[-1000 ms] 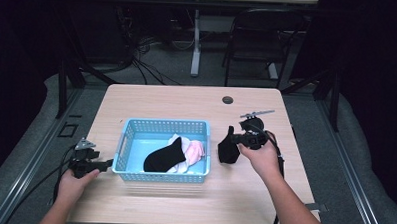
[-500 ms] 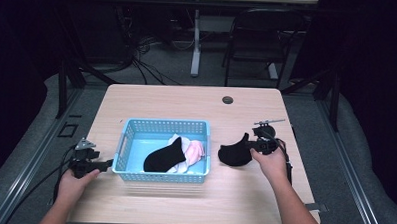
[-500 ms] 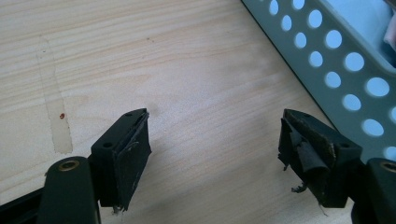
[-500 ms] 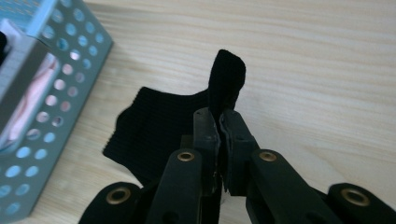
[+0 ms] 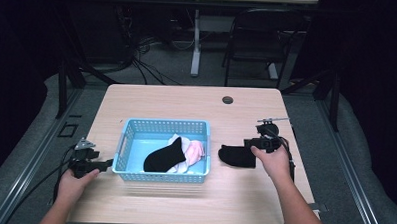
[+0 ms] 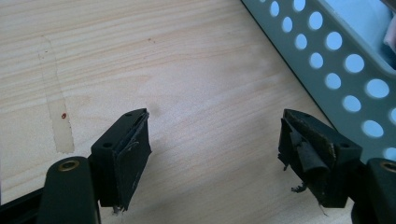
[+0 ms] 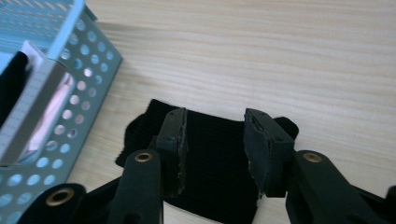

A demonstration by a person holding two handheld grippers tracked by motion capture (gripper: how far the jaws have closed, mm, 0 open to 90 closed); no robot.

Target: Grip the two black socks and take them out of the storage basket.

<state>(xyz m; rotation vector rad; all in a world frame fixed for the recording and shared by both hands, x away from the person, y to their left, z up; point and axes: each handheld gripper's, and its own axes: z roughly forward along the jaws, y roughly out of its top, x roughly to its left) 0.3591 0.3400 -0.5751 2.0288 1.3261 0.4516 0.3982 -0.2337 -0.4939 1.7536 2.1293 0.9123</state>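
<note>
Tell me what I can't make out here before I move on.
- Black sock on the table: near end cut off by the bottom edge and the right gripper, right gripper view.
- Basket contents: lower layers hidden under the black sock in the basket, high view.
- Dark round item: too small to identify.

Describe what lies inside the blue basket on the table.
Inside the blue basket lie a black sock, white cloth and pink cloth. The black sock overlaps them, hiding whatever lies beneath.

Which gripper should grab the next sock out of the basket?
Left, probably. The left gripper is open and empty beside the blue basket; the right gripper, jaws just opened, hangs over the black sock on the table.
</note>
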